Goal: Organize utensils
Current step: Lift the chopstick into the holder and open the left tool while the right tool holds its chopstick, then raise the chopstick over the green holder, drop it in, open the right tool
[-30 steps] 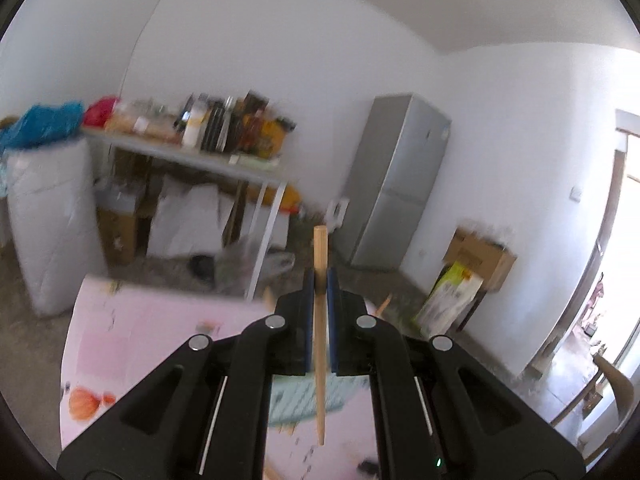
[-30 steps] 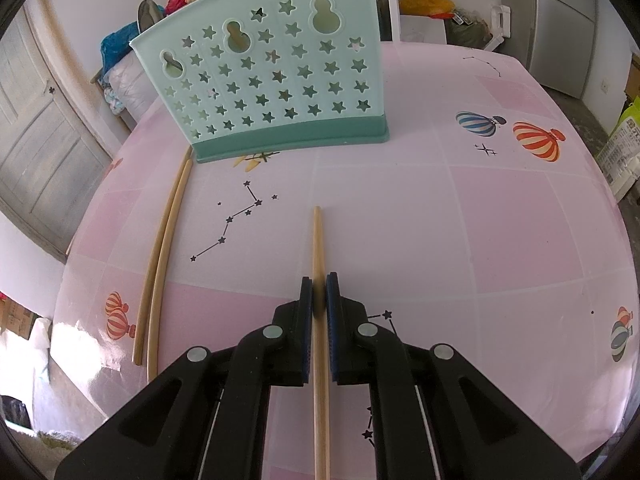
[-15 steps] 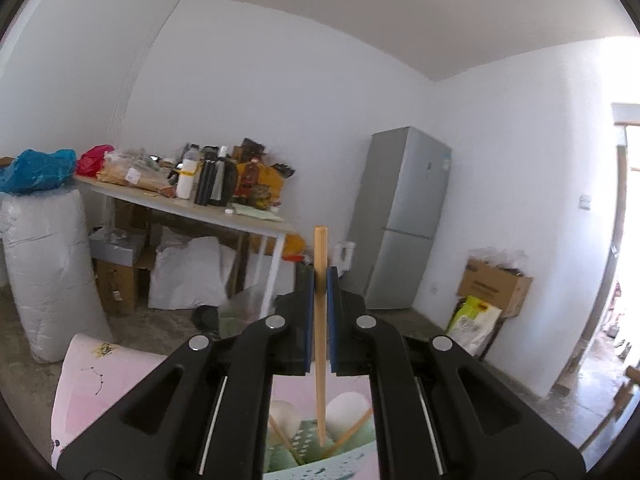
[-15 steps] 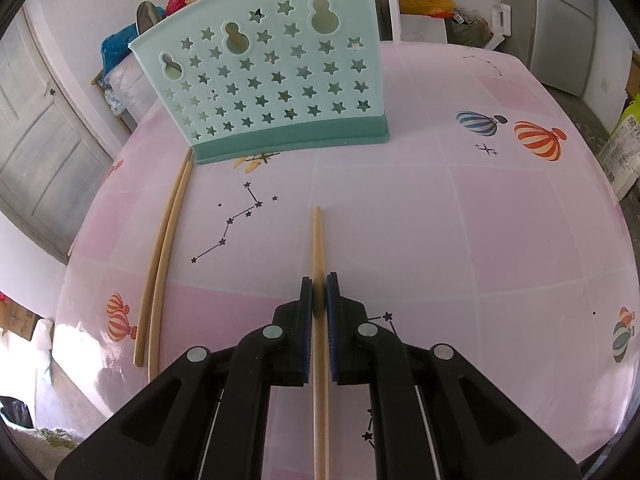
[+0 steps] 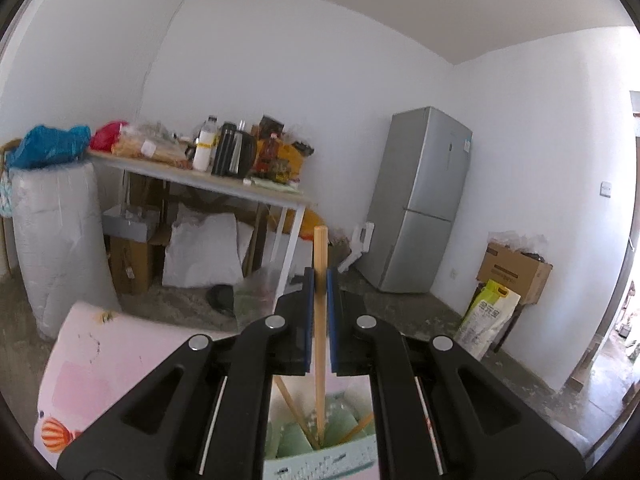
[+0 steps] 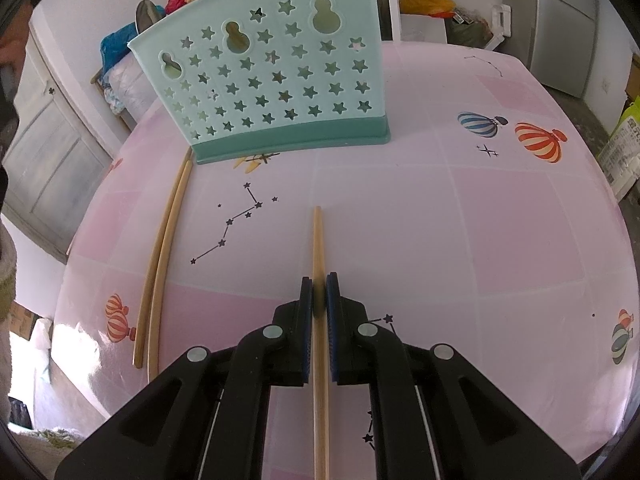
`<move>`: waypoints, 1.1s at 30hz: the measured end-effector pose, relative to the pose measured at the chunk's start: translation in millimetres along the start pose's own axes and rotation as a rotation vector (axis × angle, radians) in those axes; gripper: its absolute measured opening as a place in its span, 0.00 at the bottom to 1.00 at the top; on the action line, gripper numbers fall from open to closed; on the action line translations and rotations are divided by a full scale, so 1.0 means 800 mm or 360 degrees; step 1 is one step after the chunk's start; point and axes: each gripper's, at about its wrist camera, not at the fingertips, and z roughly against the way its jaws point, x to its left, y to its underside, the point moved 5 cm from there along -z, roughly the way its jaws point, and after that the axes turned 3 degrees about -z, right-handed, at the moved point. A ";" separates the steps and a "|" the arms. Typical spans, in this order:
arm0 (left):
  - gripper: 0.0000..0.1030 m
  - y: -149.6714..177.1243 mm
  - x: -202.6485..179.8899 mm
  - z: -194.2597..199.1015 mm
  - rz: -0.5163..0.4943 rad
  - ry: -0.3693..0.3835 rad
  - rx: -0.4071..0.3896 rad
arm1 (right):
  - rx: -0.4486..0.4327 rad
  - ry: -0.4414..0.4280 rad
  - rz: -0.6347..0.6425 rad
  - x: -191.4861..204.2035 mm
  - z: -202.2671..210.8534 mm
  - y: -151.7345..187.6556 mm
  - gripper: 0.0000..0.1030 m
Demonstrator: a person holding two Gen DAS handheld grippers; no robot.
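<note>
Chopsticks everywhere: the left gripper (image 5: 320, 280) has its jaws clamped on one chopstick (image 5: 320, 320), upright, its lower tip down inside the mint holder (image 5: 320, 462) among other sticks (image 5: 292, 408) leaning there. Over on the pink table (image 6: 500, 220), the right gripper (image 6: 319, 292) pinches a second chopstick (image 6: 318, 240) lying flat, pointing toward the star-punched holder (image 6: 272, 80). A loose pair (image 6: 164, 256) lies side by side well off to its left, far ends touching the holder's corner.
</note>
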 end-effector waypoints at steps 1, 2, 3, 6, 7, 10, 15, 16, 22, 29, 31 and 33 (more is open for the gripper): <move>0.05 0.005 0.003 0.000 0.0018 0.0011 0.0019 | 0.0000 0.0001 0.0001 0.001 0.000 0.000 0.07; 0.07 0.010 0.006 0.001 0.0029 0.0022 0.0040 | 0.0000 0.0000 0.0001 0.000 0.000 0.000 0.07; 0.13 0.014 0.007 0.003 0.0032 0.0025 0.0050 | 0.0000 0.0003 0.0003 0.001 0.000 -0.001 0.07; 0.24 0.023 0.012 0.012 0.0028 0.0022 0.0065 | 0.0000 0.0010 0.0010 0.001 -0.001 -0.001 0.07; 0.25 0.025 0.013 0.015 0.0025 0.0022 0.0070 | 0.0001 0.0012 0.0012 0.001 -0.001 -0.001 0.07; 0.32 0.028 0.017 0.025 0.0024 0.0019 0.0078 | 0.0003 0.0015 0.0013 0.002 -0.002 -0.002 0.07; 0.43 0.036 0.021 0.048 0.0007 0.0005 0.0085 | 0.0017 0.0014 0.0021 0.002 -0.002 -0.003 0.07; 0.44 0.039 0.022 0.054 0.0004 0.0001 0.0093 | 0.0021 0.0011 0.0023 0.002 -0.003 -0.004 0.08; 0.58 0.075 0.034 0.088 -0.0019 -0.0029 0.0220 | 0.0049 0.0011 0.0044 0.004 -0.008 -0.011 0.08; 0.63 0.150 0.050 0.103 -0.0079 -0.0101 0.0494 | 0.0063 0.0042 0.0102 0.011 -0.013 -0.018 0.08; 0.63 0.179 0.057 0.101 -0.0060 -0.0118 0.0615 | 0.0061 0.0064 0.0129 0.014 -0.015 -0.018 0.08; 0.63 0.201 0.061 0.098 -0.0056 -0.0149 0.0694 | 0.0065 0.0088 0.0156 0.017 -0.015 -0.019 0.07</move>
